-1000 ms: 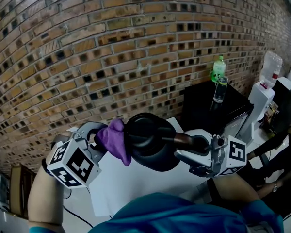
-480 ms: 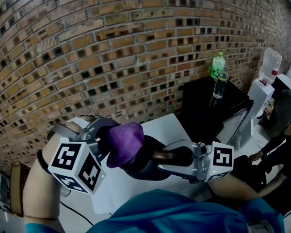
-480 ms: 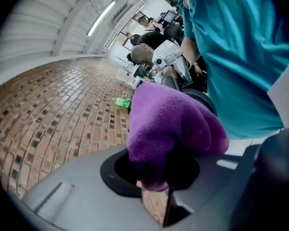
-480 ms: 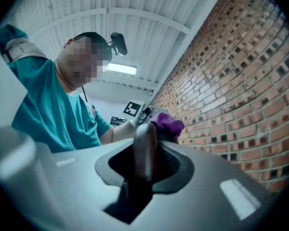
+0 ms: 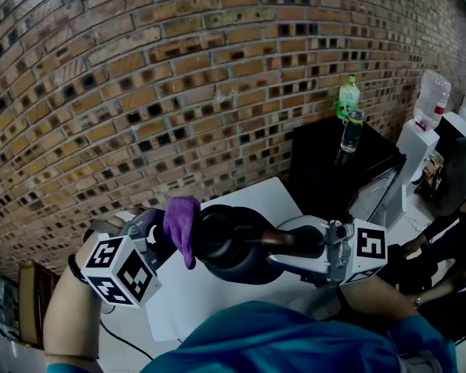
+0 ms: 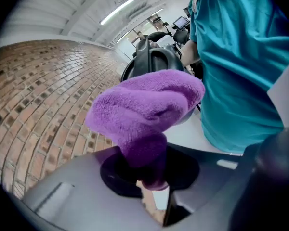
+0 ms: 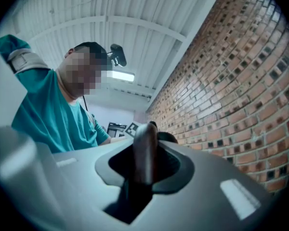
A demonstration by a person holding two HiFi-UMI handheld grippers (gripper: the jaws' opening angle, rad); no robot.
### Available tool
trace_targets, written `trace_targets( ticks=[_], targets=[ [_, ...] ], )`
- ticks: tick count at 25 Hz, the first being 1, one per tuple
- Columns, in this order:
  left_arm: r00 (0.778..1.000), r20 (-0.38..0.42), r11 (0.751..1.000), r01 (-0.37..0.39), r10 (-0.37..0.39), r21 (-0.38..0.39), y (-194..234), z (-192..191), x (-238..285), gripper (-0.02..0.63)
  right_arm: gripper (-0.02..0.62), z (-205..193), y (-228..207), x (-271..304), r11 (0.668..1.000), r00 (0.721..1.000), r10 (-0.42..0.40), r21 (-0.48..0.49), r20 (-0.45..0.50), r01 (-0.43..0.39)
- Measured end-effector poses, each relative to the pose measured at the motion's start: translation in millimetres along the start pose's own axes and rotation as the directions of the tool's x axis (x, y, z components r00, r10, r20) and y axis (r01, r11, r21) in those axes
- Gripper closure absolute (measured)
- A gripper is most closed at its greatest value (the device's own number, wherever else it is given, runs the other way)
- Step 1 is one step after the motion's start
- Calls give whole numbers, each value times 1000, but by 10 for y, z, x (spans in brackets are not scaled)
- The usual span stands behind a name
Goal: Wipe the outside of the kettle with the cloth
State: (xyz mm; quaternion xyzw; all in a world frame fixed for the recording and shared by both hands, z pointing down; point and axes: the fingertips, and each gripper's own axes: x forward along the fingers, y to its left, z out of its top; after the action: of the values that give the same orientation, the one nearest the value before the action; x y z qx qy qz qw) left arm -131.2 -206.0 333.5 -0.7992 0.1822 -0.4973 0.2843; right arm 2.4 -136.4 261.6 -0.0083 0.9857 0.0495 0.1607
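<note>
Over the white table [image 5: 188,305], toward its near edge, the right gripper [image 5: 295,243] clamps the dark handle [image 7: 145,148] of the black rounded kettle [image 5: 229,247]; the left gripper [image 5: 159,228] (jaws pinched tight) holds a purple fleecy cloth [image 5: 180,216] against the kettle's left side.

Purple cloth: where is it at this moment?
The purple cloth is left of centre in the head view, clamped in the left gripper, against the left side of the black kettle that the right gripper holds.

One kettle [image 5: 234,249], one purple cloth [image 5: 180,217], two grippers [image 5: 165,231] [image 5: 289,243] and two bottles [image 5: 348,98] [image 5: 352,132] are in view.
</note>
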Motion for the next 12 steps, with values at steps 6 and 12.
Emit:
trace_targets(
  ticks=[6,12],
  targets=[
    [979,198,980,1,39,-199,40,-33,-32,525,506,130,20,-7,999,998,13,42,55,-15],
    [965,261,967,64,3,-248,-192,-26,156,525,506,369,-104,-70,995,983,-6,100,185,-13]
  ],
)
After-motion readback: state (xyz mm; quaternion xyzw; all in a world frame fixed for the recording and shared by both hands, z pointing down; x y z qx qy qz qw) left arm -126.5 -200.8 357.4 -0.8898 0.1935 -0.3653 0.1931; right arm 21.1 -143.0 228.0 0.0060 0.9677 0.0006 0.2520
